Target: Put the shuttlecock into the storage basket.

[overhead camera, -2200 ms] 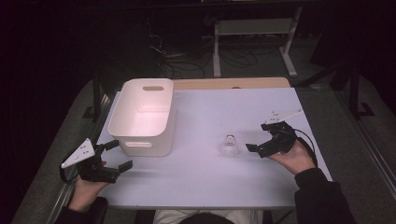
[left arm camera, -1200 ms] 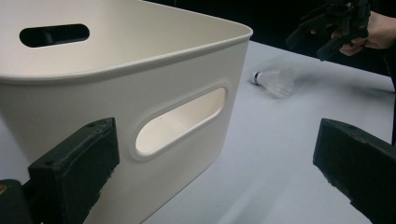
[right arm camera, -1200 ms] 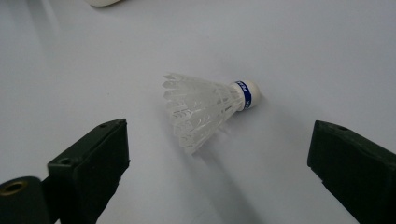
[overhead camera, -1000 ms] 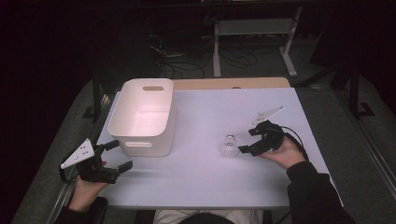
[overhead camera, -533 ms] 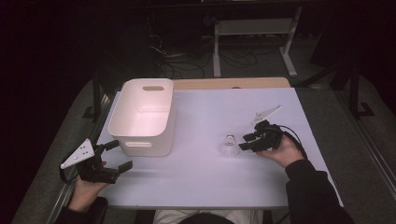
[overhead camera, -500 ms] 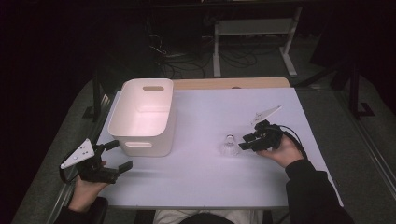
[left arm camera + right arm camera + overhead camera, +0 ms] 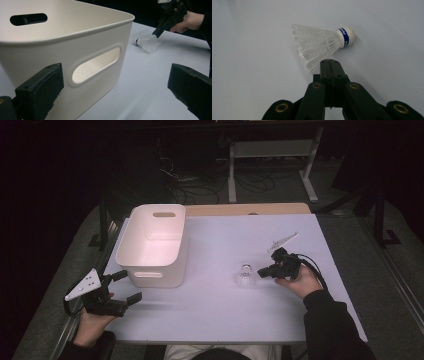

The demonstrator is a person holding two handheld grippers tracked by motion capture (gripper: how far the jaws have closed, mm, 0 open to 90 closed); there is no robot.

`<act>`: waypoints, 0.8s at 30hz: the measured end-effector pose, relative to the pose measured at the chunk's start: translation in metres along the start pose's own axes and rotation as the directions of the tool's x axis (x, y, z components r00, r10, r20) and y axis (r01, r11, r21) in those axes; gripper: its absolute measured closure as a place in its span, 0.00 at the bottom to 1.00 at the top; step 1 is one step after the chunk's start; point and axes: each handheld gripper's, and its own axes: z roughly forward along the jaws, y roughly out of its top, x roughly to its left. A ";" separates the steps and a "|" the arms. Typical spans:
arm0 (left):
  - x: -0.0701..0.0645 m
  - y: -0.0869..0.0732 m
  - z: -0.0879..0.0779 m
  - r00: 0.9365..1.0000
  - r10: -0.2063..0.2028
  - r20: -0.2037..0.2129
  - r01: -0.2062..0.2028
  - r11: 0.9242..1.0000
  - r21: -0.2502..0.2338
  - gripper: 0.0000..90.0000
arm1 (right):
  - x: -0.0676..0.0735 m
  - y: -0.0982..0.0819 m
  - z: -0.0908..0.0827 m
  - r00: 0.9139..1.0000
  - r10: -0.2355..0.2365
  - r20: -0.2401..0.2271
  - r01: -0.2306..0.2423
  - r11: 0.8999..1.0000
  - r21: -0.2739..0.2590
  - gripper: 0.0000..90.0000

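Here the right gripper (image 7: 329, 61) has just been closing its jaws, and they now meet flat together on the edge of the shuttlecock's (image 7: 322, 46) feather skirt, pinching a feather tip between the pads. The shuttlecock (image 7: 245, 276) lies on its side on the white table (image 7: 225, 315), well to the right of the white bin (image 7: 152, 245) and apart from it, its blue-banded cork pointing away from the right gripper (image 7: 263, 271). The person's right hand (image 7: 300, 280) holds that tool low over the tabletop, on the far side of the shuttlecock from the bin. The left gripper (image 7: 127, 287) rests just in front of the bin's near wall, at its left corner, its jaws spread wide with nothing between them; its own view looks past the bin's handle slot (image 7: 96, 65) toward the shuttlecock (image 7: 146, 43).
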 end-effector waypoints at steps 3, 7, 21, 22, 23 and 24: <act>0.000 0.000 0.000 1.000 0.000 0.000 0.000 1.000 0.001 0.00 | 0.000 -0.001 0.004 1.000 0.003 -0.002 -0.003 1.000 0.013 0.99; 0.000 0.000 0.000 1.000 0.000 0.001 0.000 1.000 0.000 0.00 | 0.000 -0.001 0.006 1.000 0.008 -0.008 -0.008 1.000 0.021 0.99; 0.000 0.000 0.000 1.000 -0.001 -0.001 0.001 1.000 0.002 0.00 | 0.004 -0.001 0.023 1.000 0.007 -0.031 -0.006 0.999 0.046 0.99; 0.000 0.000 0.000 1.000 -0.001 -0.001 0.001 1.000 0.001 0.00 | 0.005 -0.001 0.024 0.999 0.006 -0.031 -0.004 0.999 0.046 0.99; 0.000 0.000 0.000 1.000 -0.001 -0.001 0.001 1.000 0.002 0.00 | 0.005 -0.001 0.025 0.999 -0.001 -0.033 0.002 0.999 0.048 0.99; 0.000 0.000 0.000 1.000 -0.001 -0.001 0.001 1.000 0.001 0.00 | 0.005 0.000 0.025 0.999 0.002 -0.033 0.000 0.999 0.049 0.99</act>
